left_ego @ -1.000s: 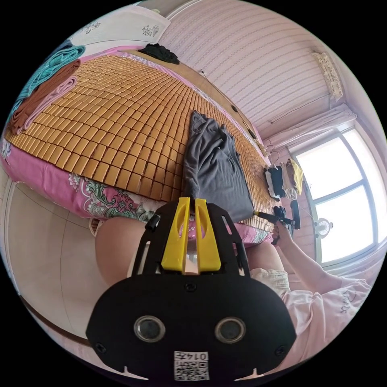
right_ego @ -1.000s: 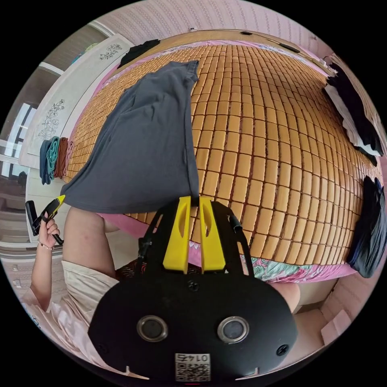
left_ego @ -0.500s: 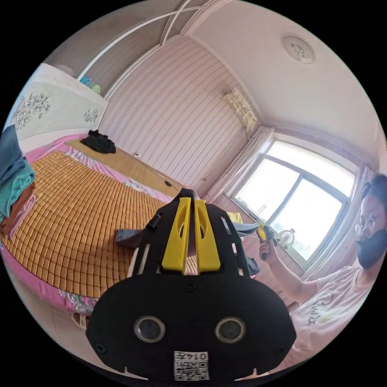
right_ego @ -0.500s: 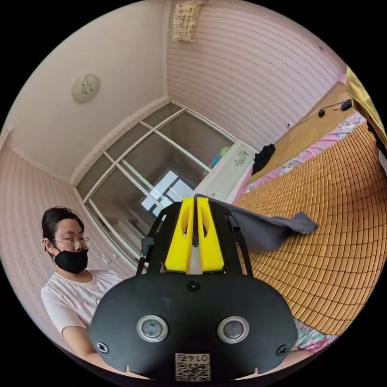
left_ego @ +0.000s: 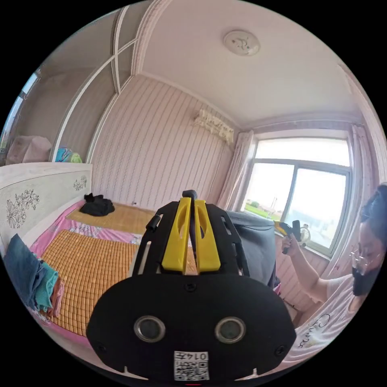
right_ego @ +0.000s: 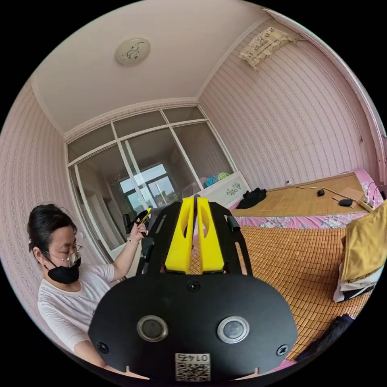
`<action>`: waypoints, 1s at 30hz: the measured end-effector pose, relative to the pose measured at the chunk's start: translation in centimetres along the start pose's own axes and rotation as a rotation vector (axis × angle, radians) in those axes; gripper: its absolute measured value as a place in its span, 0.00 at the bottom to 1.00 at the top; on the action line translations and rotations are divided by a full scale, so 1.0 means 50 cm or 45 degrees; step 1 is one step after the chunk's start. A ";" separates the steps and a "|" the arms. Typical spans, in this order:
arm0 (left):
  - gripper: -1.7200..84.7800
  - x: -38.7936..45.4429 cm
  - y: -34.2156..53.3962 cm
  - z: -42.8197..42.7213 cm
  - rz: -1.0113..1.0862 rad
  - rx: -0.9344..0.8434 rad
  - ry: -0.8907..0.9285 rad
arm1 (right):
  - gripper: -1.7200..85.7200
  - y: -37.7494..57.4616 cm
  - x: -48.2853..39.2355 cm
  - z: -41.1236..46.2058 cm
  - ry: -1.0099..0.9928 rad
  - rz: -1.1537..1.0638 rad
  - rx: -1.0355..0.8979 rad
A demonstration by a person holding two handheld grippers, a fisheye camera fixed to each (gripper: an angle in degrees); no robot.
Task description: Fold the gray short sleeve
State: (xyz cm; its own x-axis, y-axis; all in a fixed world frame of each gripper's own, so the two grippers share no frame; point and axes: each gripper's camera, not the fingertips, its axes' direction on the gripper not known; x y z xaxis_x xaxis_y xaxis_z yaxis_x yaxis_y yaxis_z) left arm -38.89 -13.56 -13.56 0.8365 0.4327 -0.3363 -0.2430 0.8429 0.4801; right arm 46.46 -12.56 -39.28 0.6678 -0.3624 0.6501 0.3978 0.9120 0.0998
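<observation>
Left gripper view: both hand-held grippers (left_ego: 192, 201) up w/ gray shirt (left_ego: 254, 246).

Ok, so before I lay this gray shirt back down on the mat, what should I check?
1. Left tool shut on the gray shirt: ok, cloth shows between the jaws.
2. Right tool shut on the shirt: ok, gray cloth pokes out at its tip.
3. Shirt lifted: ok, it hangs between the tools.
4. Shirt untwisted: cannot tell, the tool body hides most of it.
5. Bamboo mat bare in the middle: ok.
6. Yellow pile and folded stack out of the way: ok, both sit at the mat's edges.
</observation>
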 end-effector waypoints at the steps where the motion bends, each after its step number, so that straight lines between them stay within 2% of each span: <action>1: 0.01 -0.025 0.010 0.056 -0.055 -0.130 -0.057 | 0.03 0.004 0.016 0.021 0.066 0.022 -0.043; 3: 0.01 -0.068 0.034 0.127 -0.213 -0.239 -0.065 | 0.03 0.024 0.094 0.119 0.239 0.154 -0.205; 6: 0.01 -0.098 0.044 0.202 -0.338 -0.276 -0.138 | 0.03 0.025 0.171 0.216 0.195 0.351 -0.307; 8: 0.01 -0.086 0.012 0.225 -0.291 -0.265 -0.157 | 0.03 -0.015 0.172 0.234 0.169 0.370 -0.226; 13: 0.01 -0.027 -0.077 0.217 -0.091 0.004 -0.108 | 0.03 -0.165 0.096 0.200 0.185 0.129 0.098; 15: 0.01 -0.034 -0.067 0.228 -0.084 -0.002 -0.086 | 0.03 -0.180 0.083 0.199 0.177 0.069 0.143; 17: 0.01 -0.046 -0.035 0.254 -0.058 -0.065 -0.081 | 0.03 -0.160 0.089 0.216 0.163 0.027 0.103; 20: 0.01 -0.080 0.058 0.324 -0.021 -0.279 -0.178 | 0.03 -0.071 0.135 0.259 0.190 0.064 -0.017; 22: 0.01 -0.128 0.155 0.385 -0.107 -0.443 -0.175 | 0.03 0.006 0.182 0.290 0.220 0.158 -0.113; 30: 0.01 -0.249 0.448 0.492 -0.437 -0.778 -0.168 | 0.03 0.355 0.349 0.418 0.409 0.680 -0.529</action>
State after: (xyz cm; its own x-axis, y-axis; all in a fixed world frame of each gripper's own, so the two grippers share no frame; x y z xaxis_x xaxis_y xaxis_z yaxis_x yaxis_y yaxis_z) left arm -42.64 -7.96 21.32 0.9582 0.1010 -0.2676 -0.1548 0.9698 -0.1883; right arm 52.05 1.31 -10.42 0.9622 0.0130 0.2721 0.1303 0.8552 -0.5016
